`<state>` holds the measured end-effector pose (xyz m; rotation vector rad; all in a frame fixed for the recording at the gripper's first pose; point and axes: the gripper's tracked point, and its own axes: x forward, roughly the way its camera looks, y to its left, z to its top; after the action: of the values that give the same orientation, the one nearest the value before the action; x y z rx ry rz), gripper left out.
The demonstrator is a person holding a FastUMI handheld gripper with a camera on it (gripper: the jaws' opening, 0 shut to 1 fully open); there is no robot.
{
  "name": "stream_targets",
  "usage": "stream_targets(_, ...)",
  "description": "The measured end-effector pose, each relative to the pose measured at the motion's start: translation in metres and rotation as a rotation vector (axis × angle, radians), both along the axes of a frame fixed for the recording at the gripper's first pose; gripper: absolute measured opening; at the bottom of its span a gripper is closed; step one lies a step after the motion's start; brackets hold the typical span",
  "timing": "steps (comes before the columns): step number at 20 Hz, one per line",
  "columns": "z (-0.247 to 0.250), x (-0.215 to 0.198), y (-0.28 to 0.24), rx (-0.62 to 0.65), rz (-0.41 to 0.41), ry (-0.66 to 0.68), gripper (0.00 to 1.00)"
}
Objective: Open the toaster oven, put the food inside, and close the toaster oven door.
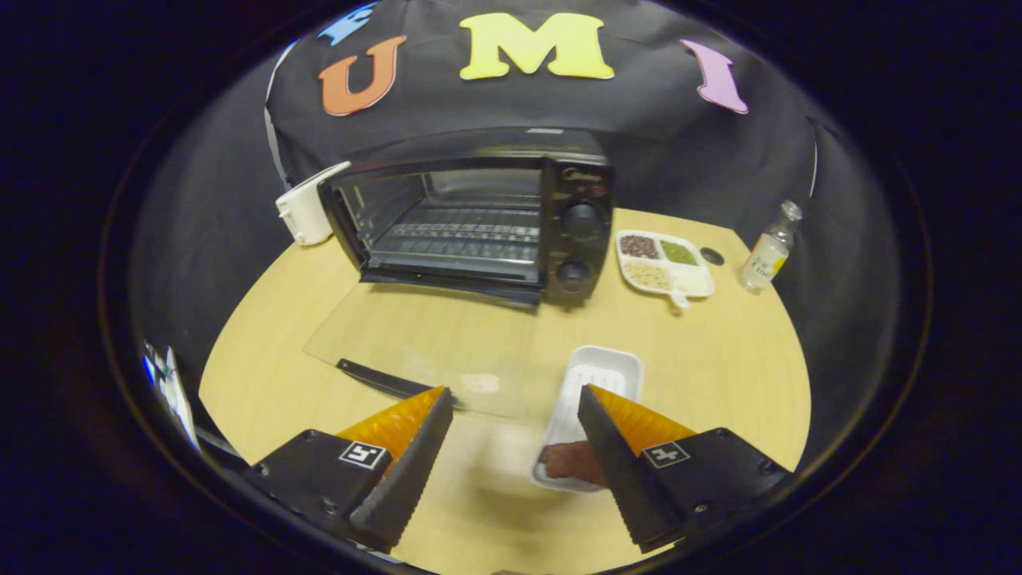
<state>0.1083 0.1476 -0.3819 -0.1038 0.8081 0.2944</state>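
Wooden table (718, 359) holds open toaster oven (479, 228); gripper (515, 399) spread apart beside food tray (595, 383).

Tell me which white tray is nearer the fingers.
The plain white tray holding the brown food, between the open fingers. The divided tray sits farther off, beside the toaster oven.

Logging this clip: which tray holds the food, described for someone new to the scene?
Start at the open toaster oven on the table. The white tray lies before it, by one finger of the open gripper, holding a reddish-brown slab. The divided plate holds grains.
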Motion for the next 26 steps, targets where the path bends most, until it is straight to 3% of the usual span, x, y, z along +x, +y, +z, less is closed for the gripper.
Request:
stream_targets(5,-0.011,0.008,-0.078,0.013,0.043,0.049,1.00)
stream_targets(10,-0.039,-0.014,-0.090,0.168,0.123,0.220,0.93)
stream_targets(14,-0.047,-0.032,-0.075,0.361,0.147,0.383,0.71)
stream_targets(16,-0.045,-0.039,-0.069,0.450,0.133,0.462,0.52)
stream_targets(17,-0.048,-0.037,-0.067,0.466,0.114,0.482,0.36)
stream_targets(21,-0.043,-0.038,-0.069,0.506,0.109,0.514,0.18)
stream_targets(26,-0.024,-0.048,-0.067,0.520,0.038,0.497,0.16)
